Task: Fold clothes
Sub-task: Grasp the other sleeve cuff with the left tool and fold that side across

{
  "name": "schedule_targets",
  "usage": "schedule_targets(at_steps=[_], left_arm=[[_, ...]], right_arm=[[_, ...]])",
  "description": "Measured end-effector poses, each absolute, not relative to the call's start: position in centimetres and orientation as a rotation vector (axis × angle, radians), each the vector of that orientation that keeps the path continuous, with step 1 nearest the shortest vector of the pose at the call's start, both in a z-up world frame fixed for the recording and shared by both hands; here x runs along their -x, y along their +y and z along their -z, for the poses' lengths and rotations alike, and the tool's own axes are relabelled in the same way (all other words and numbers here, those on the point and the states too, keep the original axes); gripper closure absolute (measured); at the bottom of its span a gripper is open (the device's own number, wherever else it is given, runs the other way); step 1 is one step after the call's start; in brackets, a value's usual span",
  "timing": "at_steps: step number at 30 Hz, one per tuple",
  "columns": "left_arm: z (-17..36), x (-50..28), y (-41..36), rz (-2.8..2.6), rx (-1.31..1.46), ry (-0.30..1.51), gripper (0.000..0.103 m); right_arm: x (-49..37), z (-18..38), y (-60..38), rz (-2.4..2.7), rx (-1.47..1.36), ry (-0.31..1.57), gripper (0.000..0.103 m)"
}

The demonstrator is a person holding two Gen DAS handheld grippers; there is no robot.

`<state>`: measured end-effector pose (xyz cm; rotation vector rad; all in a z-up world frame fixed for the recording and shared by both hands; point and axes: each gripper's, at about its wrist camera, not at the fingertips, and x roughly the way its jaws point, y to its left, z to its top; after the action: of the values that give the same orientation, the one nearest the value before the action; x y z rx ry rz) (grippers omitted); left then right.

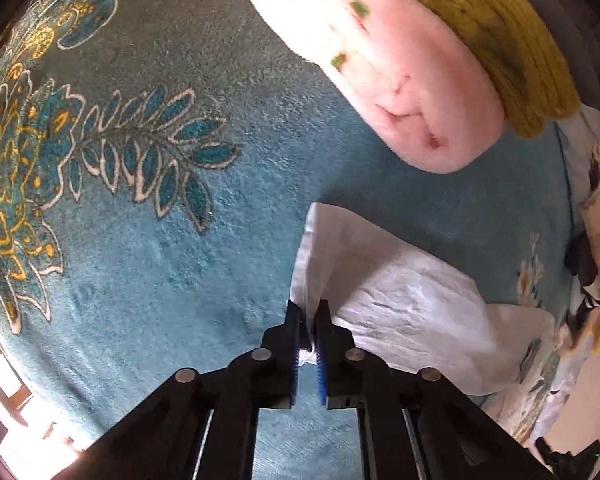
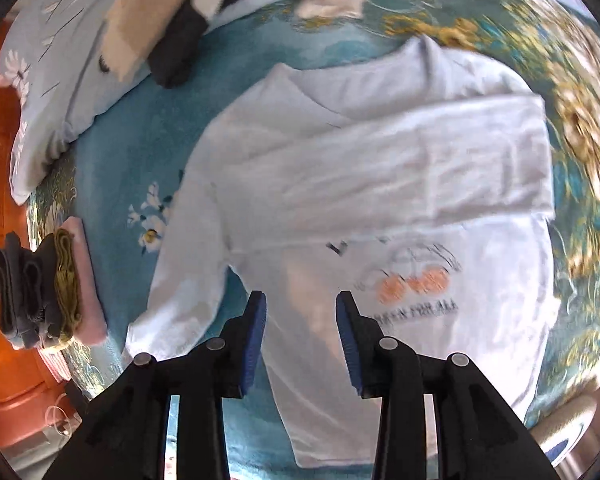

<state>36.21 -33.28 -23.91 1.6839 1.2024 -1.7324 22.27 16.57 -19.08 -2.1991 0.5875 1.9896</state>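
so with the left gripper (image 1: 309,312) pinching the white shirt's (image 2: 380,184) sleeve (image 1: 380,280) and the right gripper (image 2: 301,300) wide above it, carry that sleeve flat across, unbunched.

Left gripper (image 1: 309,322) clamped, right gripper (image 2: 301,312) agape.

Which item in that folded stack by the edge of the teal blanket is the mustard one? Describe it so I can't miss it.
Start at the teal floral blanket and go to the folded stack at its edge, beside the orange floor. The mustard knit is the ribbed, olive-yellow layer sandwiched between the fluffy pink garment and the dark grey clothes. No other piece there is yellow.
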Motion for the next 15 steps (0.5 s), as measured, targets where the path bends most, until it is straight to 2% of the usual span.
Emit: schedule_targets(at_steps=[8,12,15], left_arm=[[15.9,-32.1,-28.8,2.121,-1.601,1.273,0.098],[10.7,-25.9,-23.4,2.402,-1.602,1.235,0.098],[9.1,-23.4,-16.8,2.522,-1.697,1.199,0.098]], right_arm=[[-26.8,17.4,22.7,-1.928,2.08,0.802,0.066],[-28.8,16.6,26.6,-1.92,2.021,0.869,0.066],[-30.5,16.3,30.0,-1.909,1.964,0.915,0.066]])
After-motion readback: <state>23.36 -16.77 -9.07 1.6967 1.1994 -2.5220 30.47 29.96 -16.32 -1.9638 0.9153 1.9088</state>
